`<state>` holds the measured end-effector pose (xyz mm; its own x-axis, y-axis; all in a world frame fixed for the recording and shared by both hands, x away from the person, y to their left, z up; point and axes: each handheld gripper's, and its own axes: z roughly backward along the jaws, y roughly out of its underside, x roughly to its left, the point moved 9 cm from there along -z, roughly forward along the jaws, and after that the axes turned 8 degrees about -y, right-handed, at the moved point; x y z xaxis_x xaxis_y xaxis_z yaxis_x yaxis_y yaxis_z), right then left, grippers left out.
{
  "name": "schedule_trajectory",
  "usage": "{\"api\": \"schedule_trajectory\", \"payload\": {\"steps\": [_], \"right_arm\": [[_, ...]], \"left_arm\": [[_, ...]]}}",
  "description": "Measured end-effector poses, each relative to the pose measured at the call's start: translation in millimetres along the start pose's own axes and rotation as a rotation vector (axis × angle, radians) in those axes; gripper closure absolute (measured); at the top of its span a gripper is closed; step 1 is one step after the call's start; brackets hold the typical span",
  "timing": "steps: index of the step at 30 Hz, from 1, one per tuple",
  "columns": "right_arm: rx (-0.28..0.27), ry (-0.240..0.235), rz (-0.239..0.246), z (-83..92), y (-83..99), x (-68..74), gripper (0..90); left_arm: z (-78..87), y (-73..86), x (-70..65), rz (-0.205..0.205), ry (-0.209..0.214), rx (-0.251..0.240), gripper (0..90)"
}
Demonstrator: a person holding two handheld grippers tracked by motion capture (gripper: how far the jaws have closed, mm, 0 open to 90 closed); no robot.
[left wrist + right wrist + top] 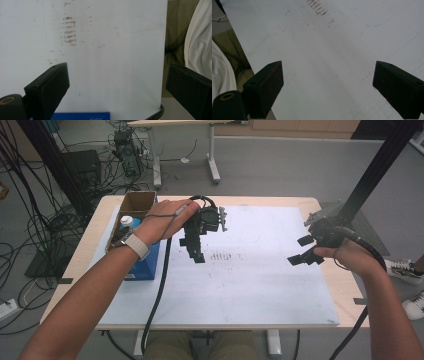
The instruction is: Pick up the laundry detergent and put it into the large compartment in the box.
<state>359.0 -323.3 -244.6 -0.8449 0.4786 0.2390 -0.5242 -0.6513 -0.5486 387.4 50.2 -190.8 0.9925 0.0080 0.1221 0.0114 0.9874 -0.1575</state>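
Grippers both empty: left gripper (196,251) and right gripper (303,251) hover jaws apart over the white surface (250,290); bottle (127,221) sits untouched in cardboard box (142,200), upper left.

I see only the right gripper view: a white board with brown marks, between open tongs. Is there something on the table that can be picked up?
Observer: Yes. In the high view a cardboard box stands at the left edge of the board, with a white-capped bottle inside.
Operator: Where are the left tongs?
Observer: The left tongs hang over the board beside that box, open and holding nothing.
Operator: Anything else there?
Observer: A blue box lies against the cardboard box's near side.
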Motion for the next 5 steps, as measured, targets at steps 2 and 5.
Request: {"api": "schedule_trajectory", "payload": {"steps": [2,5], "right_arm": [[-0.001,0.002,0.000,0.4,0.3,0.3,9.7],[-0.004,0.003,-0.002,1.0,1.0,0.8,9.7]], "left_arm": [[0.5,0.2,0.0,-0.001,-0.003,-0.003,5.6],[0.8,0.2,-0.4,0.005,-0.005,-0.004,5.6]]}}
